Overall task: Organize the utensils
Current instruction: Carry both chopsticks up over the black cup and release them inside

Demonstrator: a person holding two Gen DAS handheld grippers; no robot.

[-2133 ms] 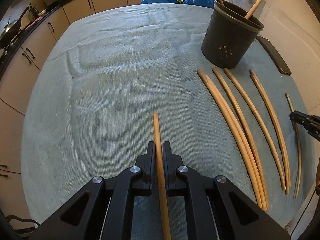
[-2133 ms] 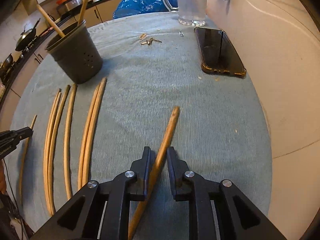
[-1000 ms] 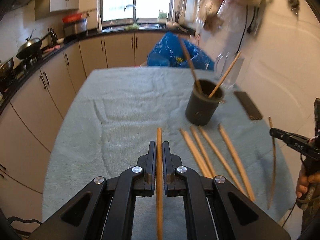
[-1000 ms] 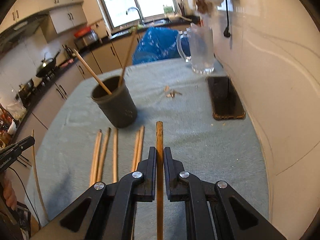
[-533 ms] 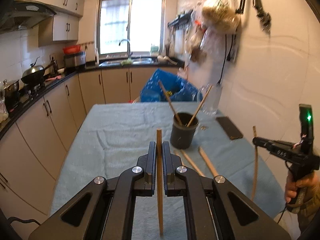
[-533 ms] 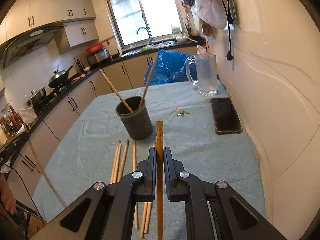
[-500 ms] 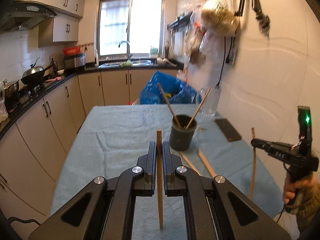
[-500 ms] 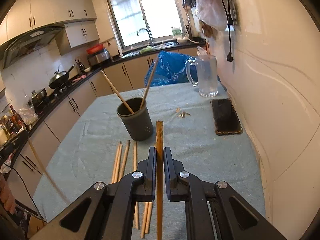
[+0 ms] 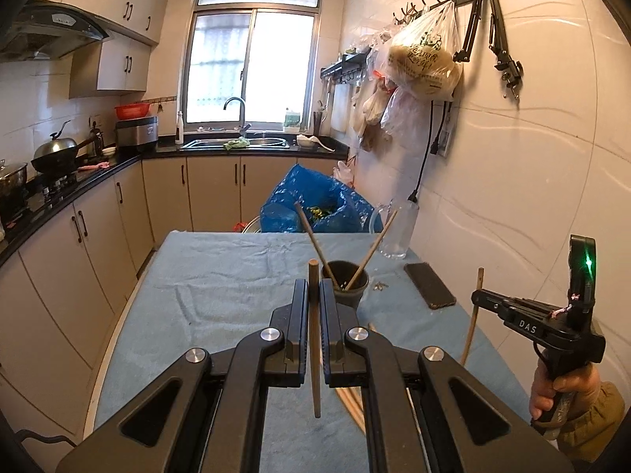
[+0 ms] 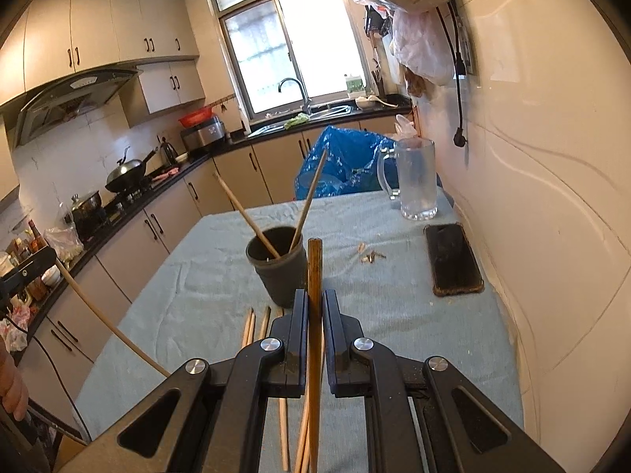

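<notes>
both grippers raised above the table [image 10: 394, 315], each pinching one wooden chopstick. left gripper [image 9: 314, 303] pressed tight on a chopstick [image 9: 314, 339] running lengthwise between the fingers, tip poking forward past them, tail hanging back beneath the body. right gripper [image 10: 314, 315] likewise clamped on a darker chopstick [image 10: 314, 295], long axis straight ahead, tip ending just short of the dark holder cup [image 10: 280, 272] in the right wrist view. cup upright on the cloth, two chopsticks [image 10: 272, 216] already leaning out of it in a v. seen from the left wrist, same cup [image 9: 347, 282] lying just right of the fingertips and farther ahead; seen from the right, directly beyond and slightly left. judged nearer and better lined up: the right. coming move likely to need each stick tipped from forward-pointing toward vertical, end down over the rim. loose chopsticks [image 10: 256, 325] lying on the cloth below, near the cup's base, lengthwise toward it. phone [image 10: 453, 260] and glass mug [image 10: 418, 185] off to the right by the wall, well apart from the cup.
</notes>
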